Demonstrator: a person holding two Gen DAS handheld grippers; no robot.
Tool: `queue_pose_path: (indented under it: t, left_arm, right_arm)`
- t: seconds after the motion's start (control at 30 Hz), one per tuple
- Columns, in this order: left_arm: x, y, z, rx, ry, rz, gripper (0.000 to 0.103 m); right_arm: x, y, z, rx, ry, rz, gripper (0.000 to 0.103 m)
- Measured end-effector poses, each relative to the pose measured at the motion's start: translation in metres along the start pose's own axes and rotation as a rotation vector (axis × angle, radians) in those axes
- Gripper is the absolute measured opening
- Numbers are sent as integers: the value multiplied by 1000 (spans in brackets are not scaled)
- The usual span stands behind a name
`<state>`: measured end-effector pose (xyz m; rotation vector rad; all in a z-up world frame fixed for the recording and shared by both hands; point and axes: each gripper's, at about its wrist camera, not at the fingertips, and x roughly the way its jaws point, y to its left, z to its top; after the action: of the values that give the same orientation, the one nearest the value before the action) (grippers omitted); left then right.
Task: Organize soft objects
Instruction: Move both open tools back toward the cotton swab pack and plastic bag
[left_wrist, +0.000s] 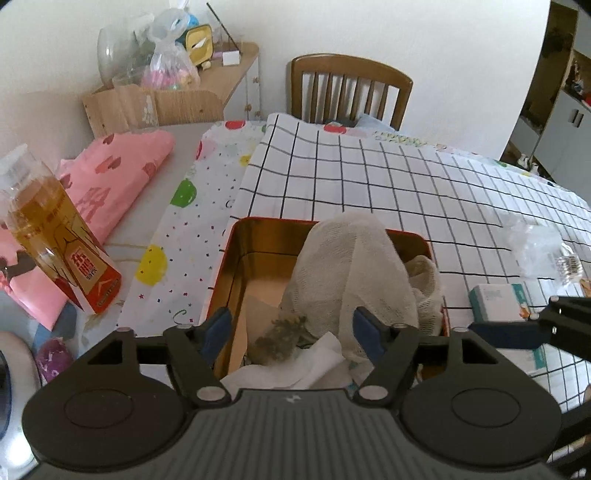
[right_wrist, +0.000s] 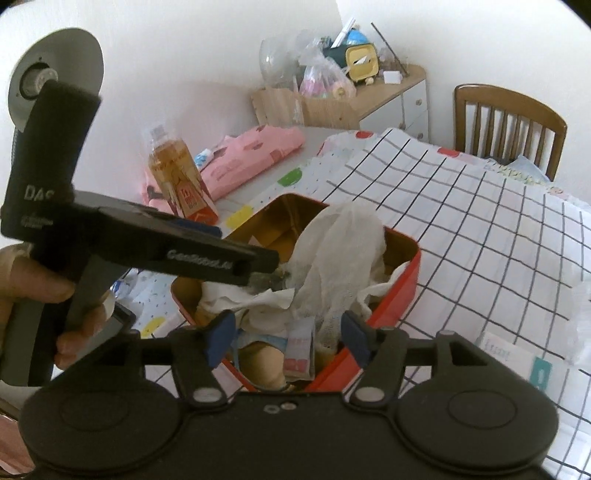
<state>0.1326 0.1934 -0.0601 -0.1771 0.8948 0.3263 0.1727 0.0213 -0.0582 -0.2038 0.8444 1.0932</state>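
A red tin (left_wrist: 221, 266), its inside gold, sits open on a table under a white cloth with a black grid (left_wrist: 369, 177). A white gauze cloth (left_wrist: 351, 266) rises in a loose mound from the tin's middle and right side, its top standing above the rim. Beneath it lie crumpled white tissue (left_wrist: 295, 365) and a small dark, mossy-looking lump (left_wrist: 282, 336); the wrist views are too soft to say what that lump is.

The left gripper (left_wrist: 291, 332) hangs over the tin's near edge, blue pads set wide apart, the gauze's lower edge between them but nothing pinched. The right gripper (right_wrist: 286, 334) hovers at the tin's near corner, its jaws likewise spread and empty, with small packets (right_wrist: 299, 347) and a tan soft item (right_wrist: 262, 363) visible inside the tin below. In the right wrist view a hand (right_wrist: 40, 291) grips the left tool's handle.

To the tin's left stand a bottle of amber liquid (left_wrist: 48, 229) and a folded pink fabric (left_wrist: 118, 181). A small white and teal box (left_wrist: 498, 299) rests on the grid cloth to the right. A wooden chair (left_wrist: 351, 88) stands at the far side of the table.
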Motion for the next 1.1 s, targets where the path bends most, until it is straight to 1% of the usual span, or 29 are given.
queue_pose_path:
  t: [0.07,0.13,0.23,0.33,0.5,0.63,0.7,0.73,0.83,0.93,1.03,1.1]
  left_arm:
    - [-9,-3,-1,8,-20,-6,76]
    - [-17,-6,-1,14,-33,-11,76]
    - [-29,-12,-1,25,-55,-28,77]
    - [-42,-19,-1,36,-84,-45,83]
    - [-62,-33,-2,58,-127,-75,84]
    - [-74,-45,-1,71,-158,-101,93]
    - [-81,-53,-2,80,-180,-120,93]
    - [-84,-57,-1,84,-185,-131,94]
    - [-90,-70,-1,94,-198,-157,99]
    - [-95,-84,0,88,-204,-182,100]
    - [-96,-98,2,85,-194,-185,102]
    - [-96,-110,3,102,-191,-181,102]
  right_arm:
    - [-7,-1,0,8,-11,-5,64]
    - [-16,-3,0,14,-27,-8,70]
    - [-29,-4,-3,2,-45,-19,75]
    - [-41,-8,-5,-3,-59,-40,77]
    - [-66,-19,-12,30,-98,-59,82]
    - [-85,-27,-17,58,-131,-74,84]
    - [-96,-32,-21,72,-150,-82,86]
    - [-100,-34,-22,76,-157,-88,87]
    - [-116,-42,-29,86,-178,-112,89]
    - [-130,-50,-36,92,-193,-133,90]
    - [-146,-61,-44,109,-210,-153,92]
    - [-154,-67,-50,120,-218,-164,92]
